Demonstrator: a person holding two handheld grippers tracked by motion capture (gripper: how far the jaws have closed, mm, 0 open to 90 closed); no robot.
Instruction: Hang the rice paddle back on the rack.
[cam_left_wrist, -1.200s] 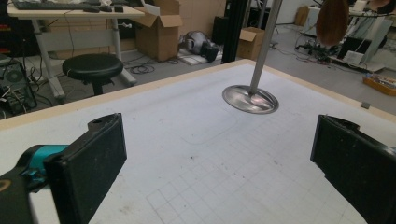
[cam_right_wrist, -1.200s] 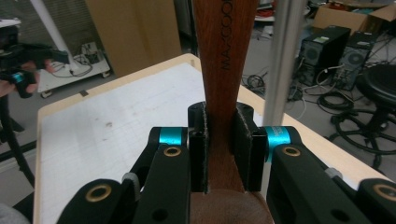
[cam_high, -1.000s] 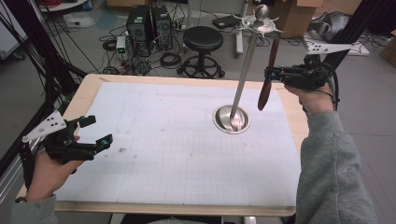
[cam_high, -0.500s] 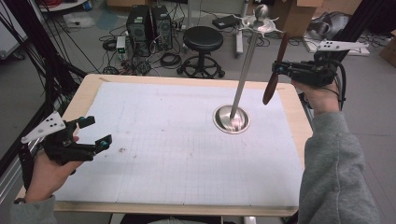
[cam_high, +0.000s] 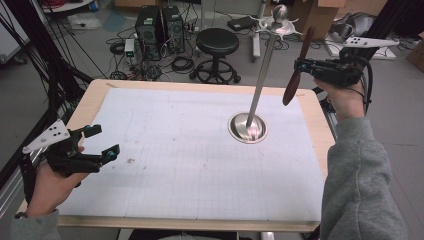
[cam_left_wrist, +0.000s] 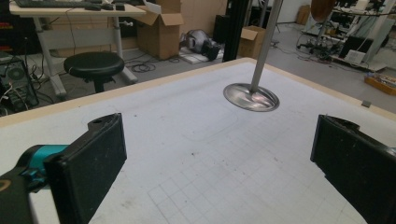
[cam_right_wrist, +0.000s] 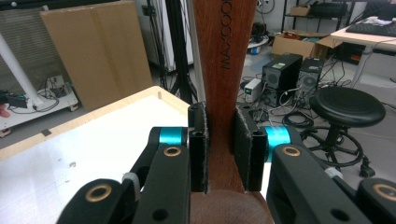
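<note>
Evenly lit from overhead – soft, faint shadows on the white table mat (cam_high: 190, 165). Bright glare on the steel stand base (cam_left_wrist: 251, 97), with a pinkish reflection. Sharp up close in the right gripper view – slightly soft and pixelated in the high view.

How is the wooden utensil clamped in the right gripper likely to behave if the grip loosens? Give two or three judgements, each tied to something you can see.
The wooden utensil looks stiff: it stays straight though the right gripper pinches it only mid-handle. Its smooth wood may slide between the pads. Hanging tilted in the air off the table's right edge, it would probably drop and clatter rather than break.
</note>
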